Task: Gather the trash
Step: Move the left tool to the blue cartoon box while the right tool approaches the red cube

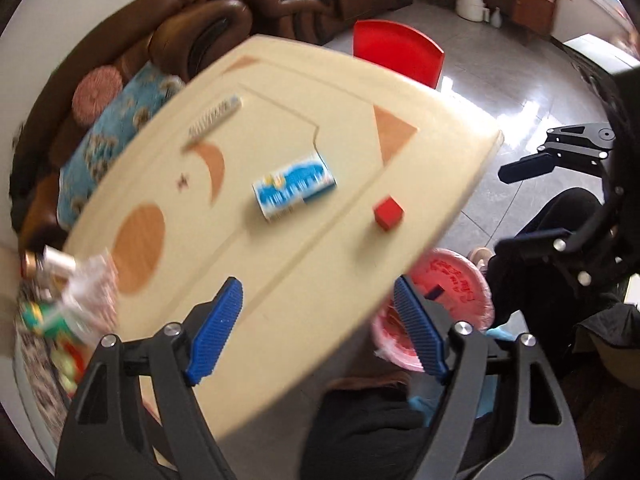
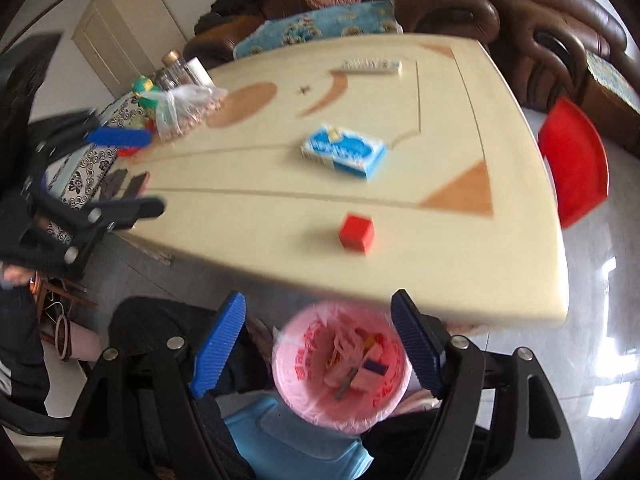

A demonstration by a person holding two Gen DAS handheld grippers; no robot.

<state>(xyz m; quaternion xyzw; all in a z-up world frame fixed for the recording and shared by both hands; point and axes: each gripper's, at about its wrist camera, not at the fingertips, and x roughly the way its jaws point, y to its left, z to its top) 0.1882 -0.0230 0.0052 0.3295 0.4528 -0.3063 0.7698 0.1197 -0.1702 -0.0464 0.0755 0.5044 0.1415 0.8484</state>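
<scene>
1. Both grippers hang above the near edge of the cream worktop (image 2: 248, 216), and both sets of jaws stand wide apart with nothing between them: the left gripper (image 1: 320, 328) over the worktop's edge, the right gripper (image 2: 320, 344) directly over the pink-lined bin (image 2: 304, 392).
2. The bin sits on the floor just below the worktop's near edge and already holds several scraps of paper and packaging.
3. The likeliest piece of trash left is the blue-and-white carton (image 2: 344, 154), lying flat near the middle of the worktop, well apart from the bin.
4. It looks like light cardboard, probably empty and easy to crush, so I would close on its two long sides across the narrow width, gently, rather than pinching a corner.
5. The red cube (image 2: 356, 234) sits nearer the edge, between carton and bin; it seems rigid and small, and flat opposite faces give a sure hold.
6. A thin strip-like packet (image 2: 372, 66) lies at the far side; blur hides what it is.
7. A clear plastic bag (image 2: 188, 110) at the worktop's left end looks soft and slippery.
</scene>
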